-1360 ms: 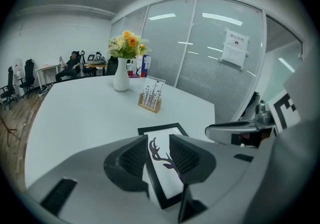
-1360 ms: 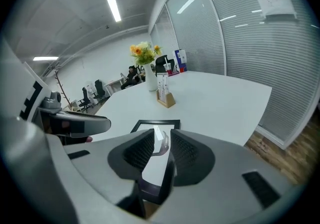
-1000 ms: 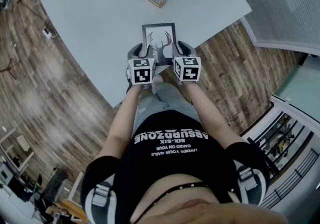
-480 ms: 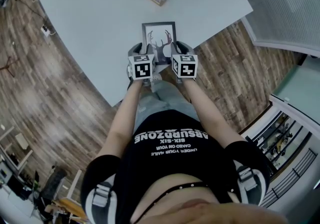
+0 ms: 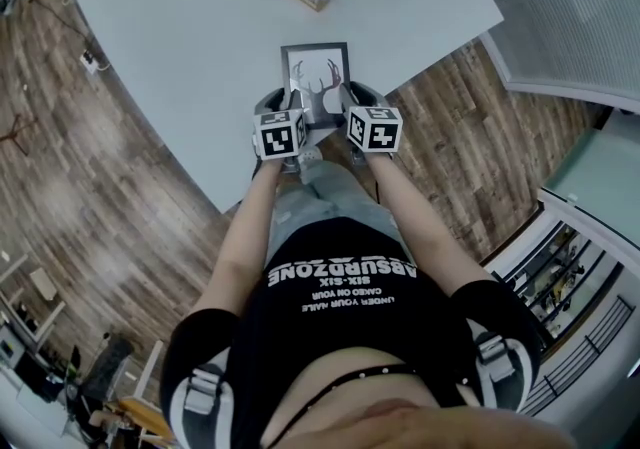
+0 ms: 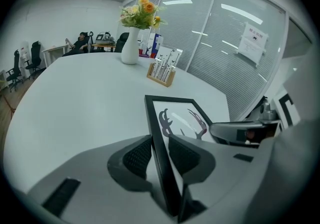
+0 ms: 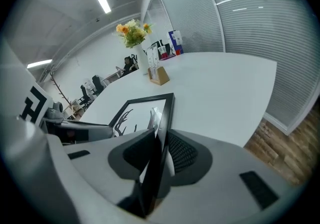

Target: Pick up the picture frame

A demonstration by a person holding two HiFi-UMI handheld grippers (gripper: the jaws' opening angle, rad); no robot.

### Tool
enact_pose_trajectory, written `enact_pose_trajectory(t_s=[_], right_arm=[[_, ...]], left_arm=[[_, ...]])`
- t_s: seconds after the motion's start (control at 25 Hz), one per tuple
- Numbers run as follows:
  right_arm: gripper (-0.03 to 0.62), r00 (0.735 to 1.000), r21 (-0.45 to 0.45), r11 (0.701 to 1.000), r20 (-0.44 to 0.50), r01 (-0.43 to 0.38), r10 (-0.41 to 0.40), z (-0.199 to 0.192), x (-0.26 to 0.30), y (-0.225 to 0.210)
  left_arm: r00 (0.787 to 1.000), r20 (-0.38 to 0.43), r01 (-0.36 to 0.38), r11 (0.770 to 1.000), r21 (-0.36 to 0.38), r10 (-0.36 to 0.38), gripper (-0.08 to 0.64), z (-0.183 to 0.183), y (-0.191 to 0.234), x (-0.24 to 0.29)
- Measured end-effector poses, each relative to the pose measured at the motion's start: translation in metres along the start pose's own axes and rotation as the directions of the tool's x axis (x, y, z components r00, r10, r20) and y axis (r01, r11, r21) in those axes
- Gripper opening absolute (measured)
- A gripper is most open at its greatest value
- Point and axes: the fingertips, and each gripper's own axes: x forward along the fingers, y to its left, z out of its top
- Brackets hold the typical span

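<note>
Picture frame [image 5: 316, 72], just one, showing an antler print, is at the near edge of the white tabletop [image 5: 200, 47], held between two tools. The left tool [image 6: 160, 153] is clamped on the frame's left border, and the right tool [image 7: 159, 150] on its right border. Farther back stand one wooden holder [image 6: 161, 76] filled with upright cards and one white vase [image 6: 130, 48] holding flowers [image 6: 141, 12].
</note>
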Motion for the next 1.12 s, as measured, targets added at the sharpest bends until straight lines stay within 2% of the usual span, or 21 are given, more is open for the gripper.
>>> enact_pose_trajectory(t_s=[0.12, 0.24, 0.4, 0.52, 0.72, 1.12], right_arm=[[0.095, 1.0, -0.014, 1.0, 0.022, 0.01, -0.01, -0.001, -0.001, -0.001], [0.095, 0.999, 0.018, 1.0, 0.028, 0.019, -0.019, -0.002, -0.001, -0.003], [0.09, 0.999, 0.009, 0.999, -0.006, 0.048, -0.048, -0.003, -0.001, -0.003], [0.086, 0.997, 0.002, 0.998, -0.027, 0.067, -0.067, -0.002, -0.002, -0.002], [0.084, 0.998, 0.028, 0.998, -0.024, 0.059, -0.058, 0.005, -0.01, -0.001], [0.084, 0.999, 0.035, 0.998, 0.006, 0.047, -0.047, 0.033, -0.049, 0.023]], left_arm=[[1.0, -0.001, 0.0, 1.0, 0.009, 0.0, 0.118, -0.004, -0.001, 0.001], [0.999, -0.033, -0.009, 1.0, -0.004, 0.009, 0.118, -0.001, 0.001, 0.004], [0.994, -0.103, 0.014, 0.999, -0.033, -0.017, 0.115, -0.006, 0.002, 0.005], [0.991, -0.133, 0.009, 1.0, -0.03, -0.013, 0.112, -0.005, 0.0, 0.003], [0.993, -0.119, 0.02, 1.0, 0.006, -0.019, 0.109, 0.005, -0.002, -0.006], [0.996, -0.076, 0.04, 0.999, -0.019, -0.041, 0.108, 0.029, -0.012, -0.05]])
